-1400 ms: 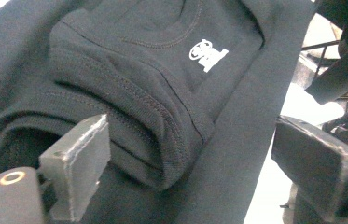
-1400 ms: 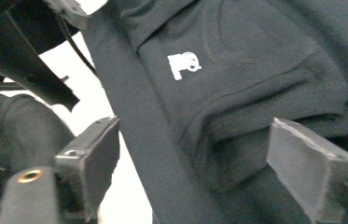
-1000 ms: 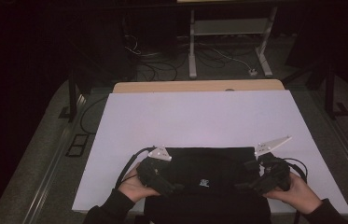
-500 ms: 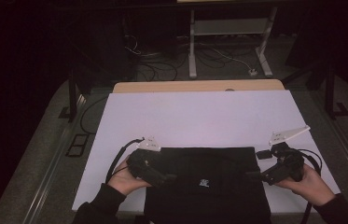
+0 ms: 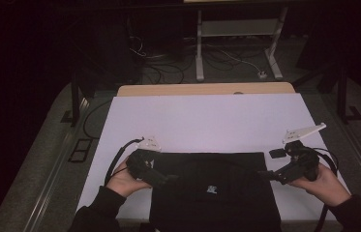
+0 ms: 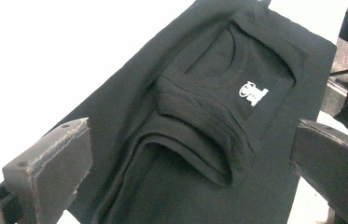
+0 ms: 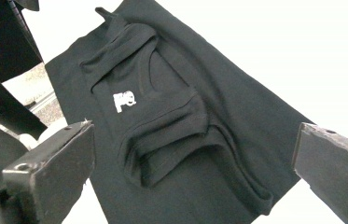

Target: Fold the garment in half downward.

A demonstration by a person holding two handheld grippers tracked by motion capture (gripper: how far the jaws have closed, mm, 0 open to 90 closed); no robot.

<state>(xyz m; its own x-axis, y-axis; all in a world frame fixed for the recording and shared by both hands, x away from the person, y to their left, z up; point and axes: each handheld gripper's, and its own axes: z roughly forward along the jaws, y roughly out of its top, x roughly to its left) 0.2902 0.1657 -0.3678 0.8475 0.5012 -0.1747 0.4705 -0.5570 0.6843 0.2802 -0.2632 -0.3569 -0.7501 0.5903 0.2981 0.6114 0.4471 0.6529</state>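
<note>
a black garment (image 5: 215, 193) lies flat on the white table cover (image 5: 207, 121) at the near edge, its long axis running left to right, with the neckline and small white print (image 5: 211, 188) toward the person. the left gripper (image 5: 168, 178) and right gripper (image 5: 265, 175) sit at its two ends, jaws spread wide, holding nothing.

One black garment (image 5: 215, 191), two hand-held grippers (image 5: 161, 178) (image 5: 271, 176)

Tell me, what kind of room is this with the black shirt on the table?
Probably a lab or workshop set up for recording. A white-covered table holds a folded black shirt, loose cables trail over the floor behind, and a bare metal stand sits in the dark.
</note>
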